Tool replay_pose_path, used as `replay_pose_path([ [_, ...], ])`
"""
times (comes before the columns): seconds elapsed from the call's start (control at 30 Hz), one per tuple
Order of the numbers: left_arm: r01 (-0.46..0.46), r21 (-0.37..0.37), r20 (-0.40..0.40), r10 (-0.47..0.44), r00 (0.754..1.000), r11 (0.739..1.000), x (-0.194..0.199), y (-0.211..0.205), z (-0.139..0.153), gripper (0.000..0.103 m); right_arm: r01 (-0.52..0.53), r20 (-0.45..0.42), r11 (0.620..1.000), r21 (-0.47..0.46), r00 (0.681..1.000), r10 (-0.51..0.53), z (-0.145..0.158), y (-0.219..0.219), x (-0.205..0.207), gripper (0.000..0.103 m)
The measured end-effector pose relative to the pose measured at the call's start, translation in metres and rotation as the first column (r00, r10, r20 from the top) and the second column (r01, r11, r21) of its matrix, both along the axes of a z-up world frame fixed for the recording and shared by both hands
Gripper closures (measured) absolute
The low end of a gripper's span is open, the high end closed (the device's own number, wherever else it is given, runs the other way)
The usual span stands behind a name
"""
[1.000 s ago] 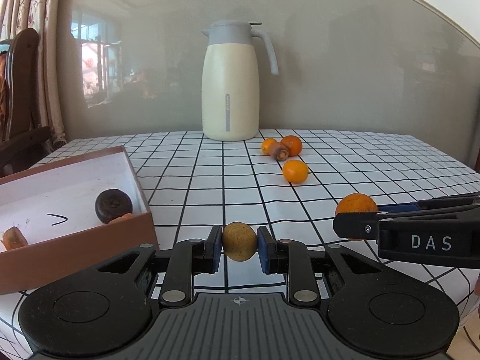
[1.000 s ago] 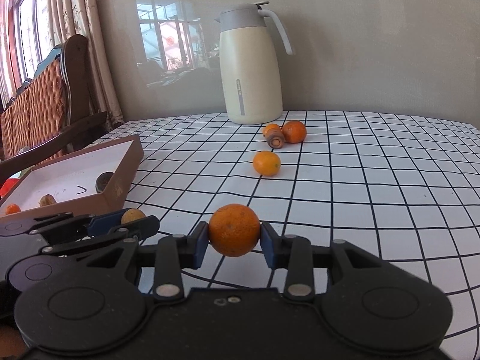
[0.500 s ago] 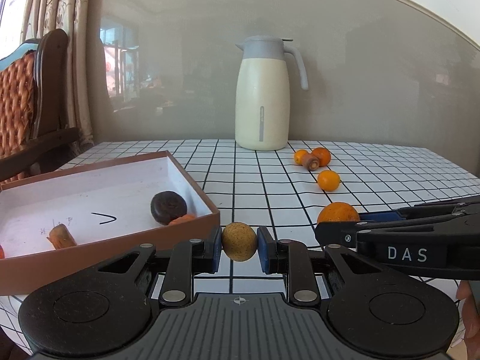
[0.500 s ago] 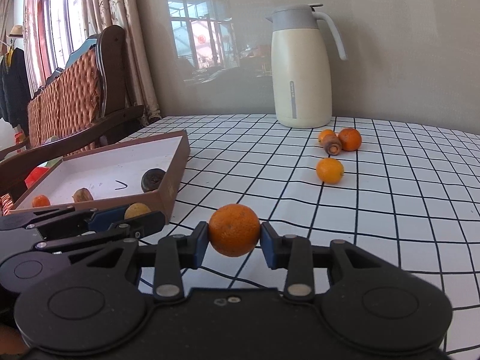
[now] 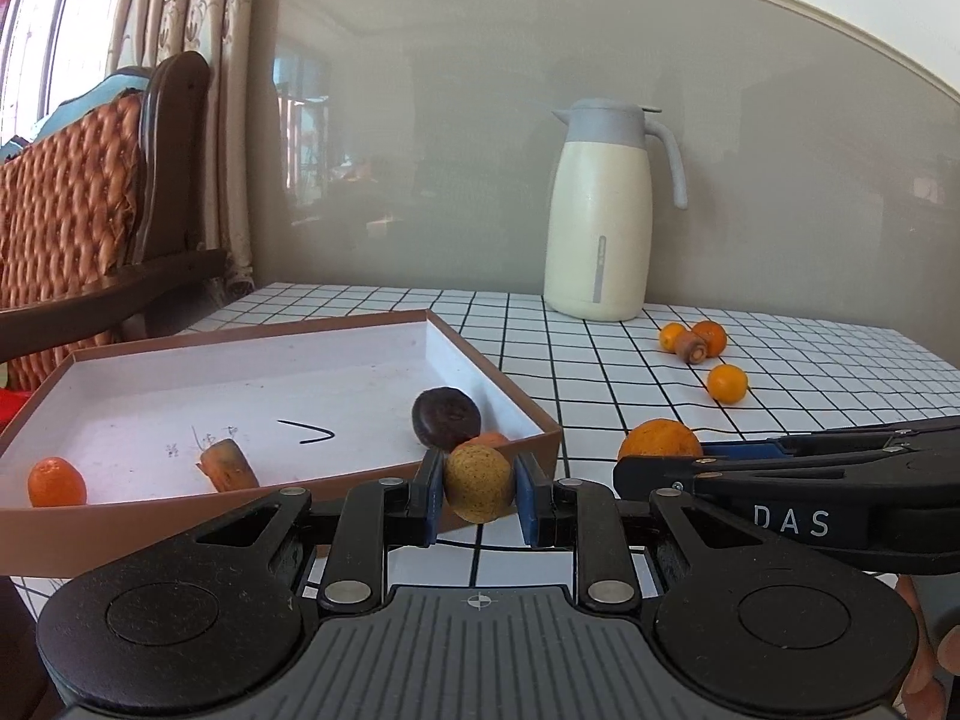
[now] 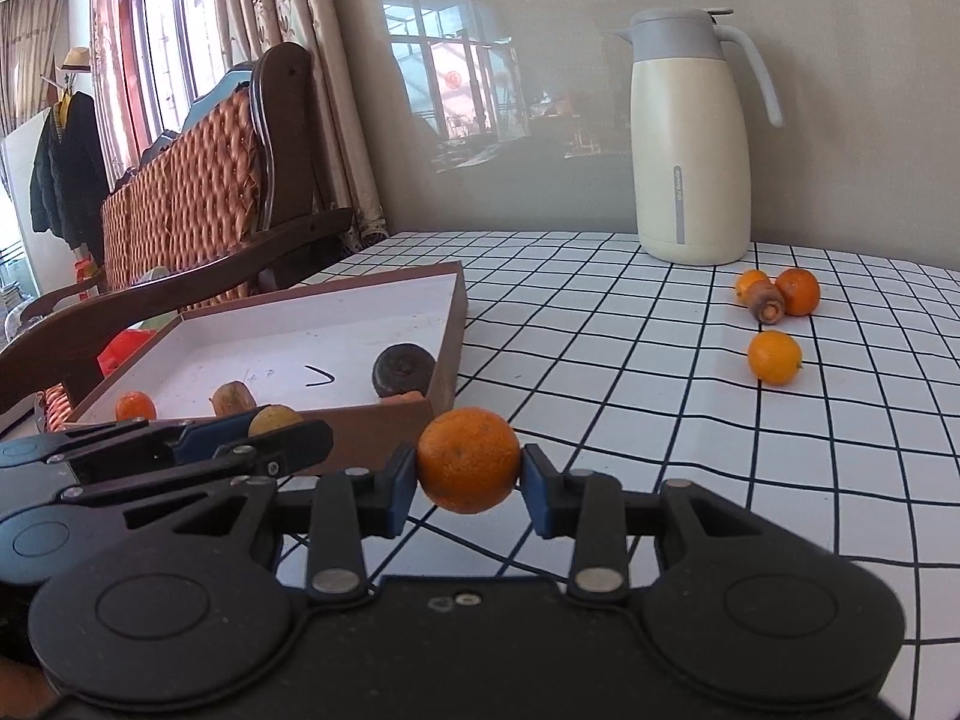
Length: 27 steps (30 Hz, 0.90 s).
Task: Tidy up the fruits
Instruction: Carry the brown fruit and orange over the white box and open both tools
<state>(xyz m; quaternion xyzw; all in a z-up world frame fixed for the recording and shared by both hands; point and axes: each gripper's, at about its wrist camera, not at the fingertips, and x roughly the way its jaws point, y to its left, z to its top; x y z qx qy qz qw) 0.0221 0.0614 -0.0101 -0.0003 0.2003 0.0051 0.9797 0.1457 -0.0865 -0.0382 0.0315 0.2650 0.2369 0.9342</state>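
The shallow brown cardboard box with a white floor point(image 5: 543, 441) holds a dark round fruit point(image 5: 445, 417), a small orange fruit point(image 5: 56, 482) and a brownish stub point(image 5: 228, 466). The left tool point(image 5: 478, 492) grips a yellow-brown round fruit point(image 5: 478, 483) at the box's near wall; the right tool point(image 6: 468, 477) clenches a round orange point(image 6: 468, 459) over the checked table point(image 6: 660, 390). Only the right view shows the hanging coat point(image 6: 63, 168).

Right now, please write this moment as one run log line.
left gripper: shut on yellow-brown fruit | right gripper: shut on orange | box: ahead
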Motion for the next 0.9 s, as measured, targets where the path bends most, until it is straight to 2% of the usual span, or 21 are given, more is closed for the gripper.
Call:
replay_pose_path([
  [0.47, -0.121, -0.015, 0.049, 0.121, 0.991, 0.993, -0.011, 0.039, 0.007, 0.078, -0.054, 0.037, 0.997, 0.049, 0.998, 0.052, 0.008, 0.027, 0.006, 0.074],
  [0.9, -0.256, -0.058, 0.067, 0.260, 0.963, 0.965, -0.021, 0.091, 0.008, 0.078, -0.080, 0.094, 0.995, 0.058, 0.993, 0.075, 0.013, 0.057, 0.010, 0.074],
])
